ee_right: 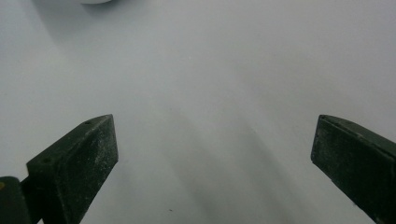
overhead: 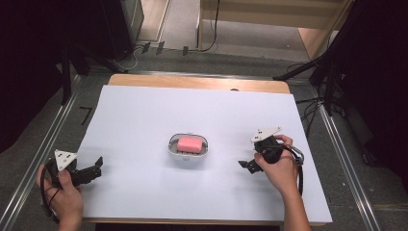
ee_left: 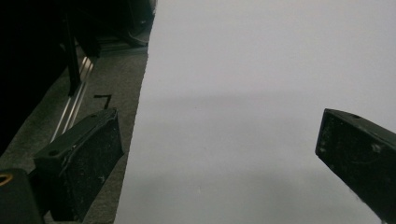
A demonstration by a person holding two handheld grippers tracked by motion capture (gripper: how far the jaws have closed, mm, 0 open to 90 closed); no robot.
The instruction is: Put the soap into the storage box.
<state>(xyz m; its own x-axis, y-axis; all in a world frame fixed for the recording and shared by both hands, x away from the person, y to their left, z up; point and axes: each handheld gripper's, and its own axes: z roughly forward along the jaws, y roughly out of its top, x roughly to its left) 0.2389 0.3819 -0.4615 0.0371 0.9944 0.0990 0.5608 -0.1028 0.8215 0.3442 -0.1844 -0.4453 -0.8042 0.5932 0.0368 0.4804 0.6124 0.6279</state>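
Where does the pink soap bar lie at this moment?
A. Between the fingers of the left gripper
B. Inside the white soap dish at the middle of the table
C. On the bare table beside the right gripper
B: in the high view the pink soap bar sits inside the white soap dish, apart from both open grippers.

A soap bar (overhead: 189, 143) lies in a dish (overhead: 204, 149) in the middle of the table (overhead: 144, 115). The left gripper (overhead: 91, 172) sits at the table's near left edge. The right gripper (overhead: 251, 165) is right of the dish, well apart from it.
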